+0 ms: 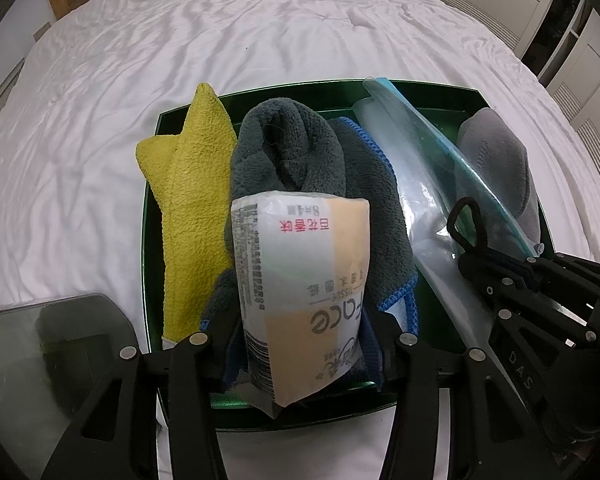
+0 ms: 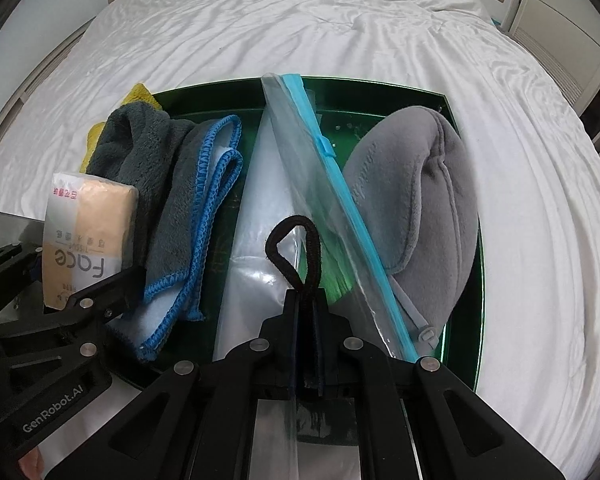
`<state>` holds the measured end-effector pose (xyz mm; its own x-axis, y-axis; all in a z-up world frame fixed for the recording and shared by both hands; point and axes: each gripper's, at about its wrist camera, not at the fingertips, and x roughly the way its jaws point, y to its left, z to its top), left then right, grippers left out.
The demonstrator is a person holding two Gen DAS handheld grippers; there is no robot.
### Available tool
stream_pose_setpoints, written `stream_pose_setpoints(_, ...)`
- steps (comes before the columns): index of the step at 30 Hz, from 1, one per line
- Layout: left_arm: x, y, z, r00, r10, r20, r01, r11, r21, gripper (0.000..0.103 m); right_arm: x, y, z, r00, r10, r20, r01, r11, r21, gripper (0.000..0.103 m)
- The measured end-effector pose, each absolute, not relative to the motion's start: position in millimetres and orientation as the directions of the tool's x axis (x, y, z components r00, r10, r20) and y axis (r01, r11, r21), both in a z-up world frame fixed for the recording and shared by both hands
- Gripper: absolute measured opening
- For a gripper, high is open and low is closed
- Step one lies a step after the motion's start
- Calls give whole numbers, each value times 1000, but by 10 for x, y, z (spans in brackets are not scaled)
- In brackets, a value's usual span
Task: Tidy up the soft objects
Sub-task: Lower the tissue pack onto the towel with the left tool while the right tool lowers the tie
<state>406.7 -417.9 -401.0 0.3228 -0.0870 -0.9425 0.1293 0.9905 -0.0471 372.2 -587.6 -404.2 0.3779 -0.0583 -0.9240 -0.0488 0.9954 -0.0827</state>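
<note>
1. A tissue pack (image 1: 300, 300) is held upright between the jaws of the left gripper (image 1: 300, 340), over the near side of the green tray (image 1: 150, 240).
2. A black loop (image 2: 294, 248) is pinched in the closed right gripper (image 2: 306, 312), above the clear zip bag (image 2: 260, 208).
3. The packing step is judged to be under way.
4. Next, a free gap must be found among the dark towel (image 1: 288, 148), yellow cloth (image 1: 192, 184) and grey pillow (image 2: 416, 200).

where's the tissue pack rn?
Between the left gripper fingers, upright at the green tray's near edge, against the dark grey towel, the yellow cloth beyond that.
</note>
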Motion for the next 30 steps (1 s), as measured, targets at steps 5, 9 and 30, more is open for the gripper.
stream_pose_setpoints(5, 4083, -4175, -4035, 324, -80, -943, 133, 990, -39, 45, 3725, -5870, -4038, 379, -55, -924, -49, 996, -80, 8)
stream_pose_setpoints(9, 4091, -4182, -4039, 323, -79, -943, 132, 991, -38, 46, 3715, -5866, -4030, 379, -55, -924, -47, 996, -79, 9)
stream_pose_setpoints(30, 4115, -4201, -4082, 327, -67, -943, 142, 990, -22, 49, 3764, -5866, -4053, 373, -60, -926, -43, 996, -81, 10)
